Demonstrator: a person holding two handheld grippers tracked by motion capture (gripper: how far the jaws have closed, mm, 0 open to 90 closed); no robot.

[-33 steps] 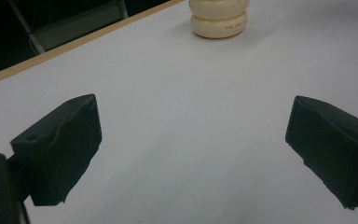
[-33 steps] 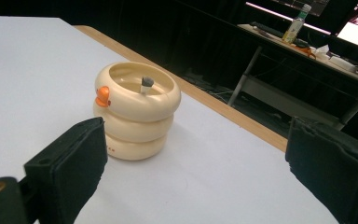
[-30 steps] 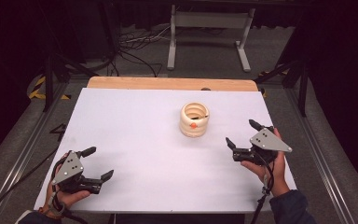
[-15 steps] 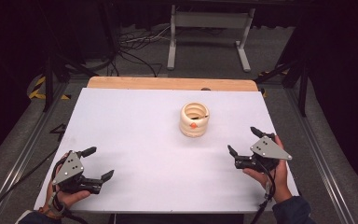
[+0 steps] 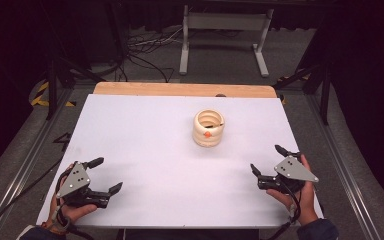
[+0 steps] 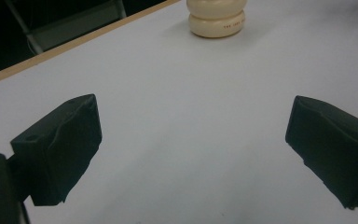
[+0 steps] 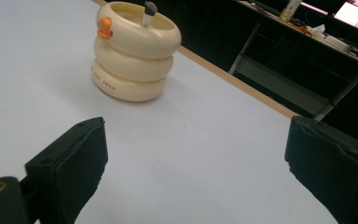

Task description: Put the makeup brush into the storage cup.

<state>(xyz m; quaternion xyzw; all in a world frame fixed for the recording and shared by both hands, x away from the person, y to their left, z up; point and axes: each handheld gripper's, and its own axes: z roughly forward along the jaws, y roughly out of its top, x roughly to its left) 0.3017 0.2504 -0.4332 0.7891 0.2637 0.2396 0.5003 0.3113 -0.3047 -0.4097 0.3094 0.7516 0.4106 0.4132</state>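
Cream pot (image 5: 209, 128), ringed like three stacked doughnuts, sits on the white table (image 5: 145, 130) fwd and left of the right gripper (image 5: 268, 163), well apart from it. Vs 1 s ago: right gripper has slid back toward the near edge and a bit outward, so the gap to the pot has grown; left gripper (image 5: 105, 175) hasn't budged, pot neither.

Right gripper: jaws spread wide, nothing between them, over bare table near the front-right corner. Left gripper: jaws also wide apart, empty, near the front-left corner; pot is far fwd and to its right.

Right gripper view: pot (image 7: 134, 50) looks smooth, glossy, w/ small orange beak-like nub on the top ring, faint lettering on the bottom ring, and a grey-tipped stick poking up from inside. Black jaw pads look matte, blocky, slightly creased. Left gripper view: pot (image 6: 217, 19) at top, only the lower rings visible. Table surface smooth, matte white, w/ a wood strip along the far edge. Grey triangular plates top both grippers in the high view.
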